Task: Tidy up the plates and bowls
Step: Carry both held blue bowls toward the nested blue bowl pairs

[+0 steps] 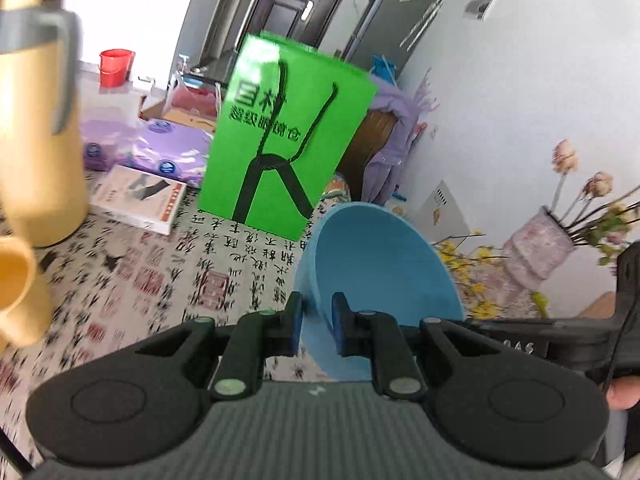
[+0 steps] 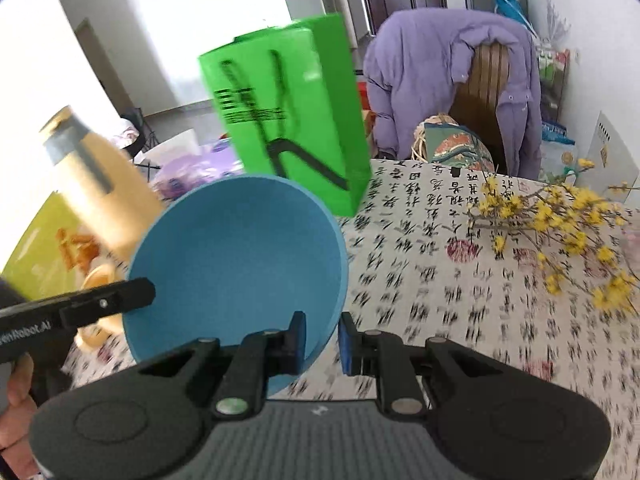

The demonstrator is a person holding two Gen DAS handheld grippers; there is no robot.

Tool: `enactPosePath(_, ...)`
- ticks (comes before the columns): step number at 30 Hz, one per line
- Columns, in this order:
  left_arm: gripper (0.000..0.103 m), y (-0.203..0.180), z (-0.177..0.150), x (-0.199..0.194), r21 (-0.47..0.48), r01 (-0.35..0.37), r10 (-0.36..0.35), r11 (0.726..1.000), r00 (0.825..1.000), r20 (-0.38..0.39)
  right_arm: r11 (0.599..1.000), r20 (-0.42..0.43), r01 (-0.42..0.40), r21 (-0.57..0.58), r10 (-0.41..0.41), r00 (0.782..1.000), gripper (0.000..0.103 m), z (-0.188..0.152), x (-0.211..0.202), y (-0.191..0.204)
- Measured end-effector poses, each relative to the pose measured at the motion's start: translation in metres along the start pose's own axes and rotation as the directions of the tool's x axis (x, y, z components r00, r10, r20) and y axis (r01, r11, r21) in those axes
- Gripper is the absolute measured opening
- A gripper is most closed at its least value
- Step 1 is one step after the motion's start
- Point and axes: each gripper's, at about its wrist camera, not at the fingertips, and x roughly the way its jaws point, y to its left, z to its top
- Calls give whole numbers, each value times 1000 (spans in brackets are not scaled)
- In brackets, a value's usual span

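Pinching one blue bowl (image 1: 380,264), both claws; purple coat (image 2: 452,76) right-view only.

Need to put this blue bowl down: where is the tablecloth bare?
Bare cloth lies between the green bag and the yellow flower sprigs, under the blue bowl. Crowded by the cream jug, book and vase.

- A lived-in home: purple coat (image 2: 448,76) draped over a wooden chair (image 2: 486,92).
- Calligraphy-print tablecloth (image 2: 460,300), flower vase (image 1: 536,248) right, dark entry door (image 1: 296,0) far back.
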Motion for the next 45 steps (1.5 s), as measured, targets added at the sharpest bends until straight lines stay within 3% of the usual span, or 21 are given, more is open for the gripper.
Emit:
enactPosePath(8,16,1,-64,-107,-31,-3,5,1000,998,69,999,10,-37,-28,37,999,17,-75,-68,53)
enactPosePath(20,16,18,-189,-193,-68,-49,56,997,994,97,997,34,-42,-70,44,998,18,-209,-123,108)
enactPosePath(28,18,21,-272,-224,-82,-47,55,996,994,97,997,152,13,-75,-1,988,18,-298,-148,127)
enactPosePath(35,18,30,-326,-237,-101,-68,79,993,990,114,999,173,3,-47,6,985,19,-359,-146,132)
enactPosePath(39,18,35,-342,-244,-109,-79,92,991,989,120,998,182,23,-59,-12,983,19,-389,-141,141)
enactPosePath(45,18,35,-351,-253,-99,-82,95,992,985,141,999,176,-2,-39,9,984,19,-408,-137,141)
